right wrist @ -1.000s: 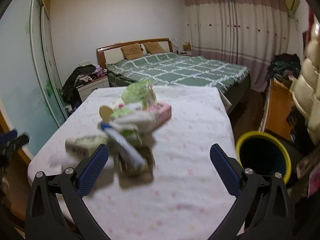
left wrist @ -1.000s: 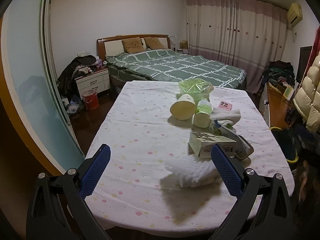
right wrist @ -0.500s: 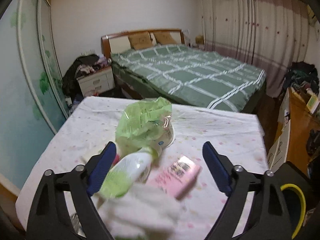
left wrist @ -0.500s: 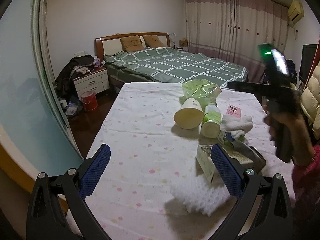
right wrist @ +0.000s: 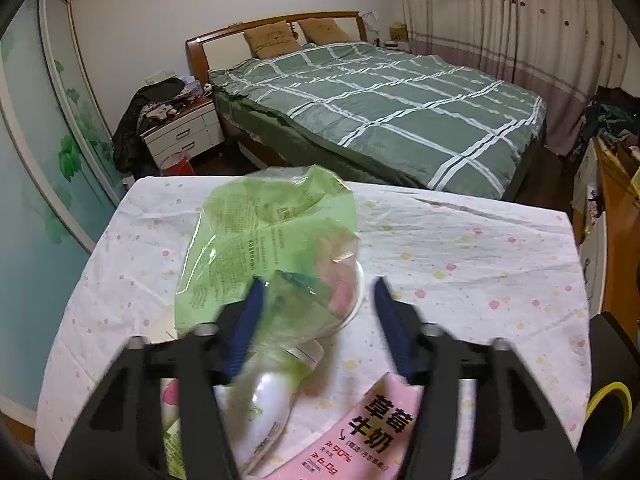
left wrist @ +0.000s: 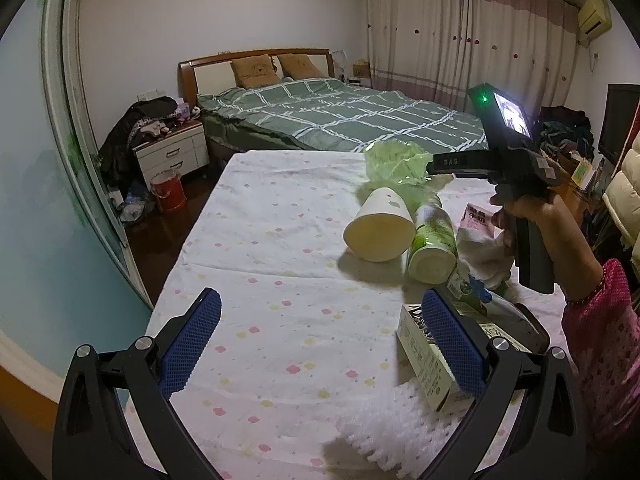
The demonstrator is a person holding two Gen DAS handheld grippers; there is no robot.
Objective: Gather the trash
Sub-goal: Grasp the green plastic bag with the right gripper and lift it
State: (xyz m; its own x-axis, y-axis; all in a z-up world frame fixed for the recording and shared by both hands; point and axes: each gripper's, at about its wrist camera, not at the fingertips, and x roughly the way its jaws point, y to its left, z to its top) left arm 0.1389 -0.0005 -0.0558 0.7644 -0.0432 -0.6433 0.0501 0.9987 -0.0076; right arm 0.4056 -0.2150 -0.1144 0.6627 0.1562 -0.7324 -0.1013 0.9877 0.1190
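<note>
Trash lies in a heap on the table (left wrist: 280, 280) with its dotted cloth. In the right wrist view a crumpled green plastic bag (right wrist: 264, 240) lies over a clear bowl. My right gripper (right wrist: 316, 320) is closing, with the bag between its jaws. The left pad overlaps the bag and the right pad stands just off the bowl's rim. A green-and-white bottle (right wrist: 272, 392) and a pink carton (right wrist: 360, 436) lie below the jaws. My left gripper (left wrist: 320, 344) is open over bare cloth. Beyond it lie a tipped cream cup (left wrist: 380, 232) and the bottle (left wrist: 434, 244).
A small box (left wrist: 428, 356), white foam netting (left wrist: 396, 424), a crumpled tissue (left wrist: 484, 256) and a dark tray (left wrist: 520, 328) lie near my left gripper's right finger. A black bin with a yellow rim (right wrist: 608, 404) stands beside the table. A bed (right wrist: 400, 112) fills the room beyond.
My right gripper has swept forward over the heap to the green bag and its jaws have narrowed. The hand holding it has come into the left wrist view. My left gripper has moved forward.
</note>
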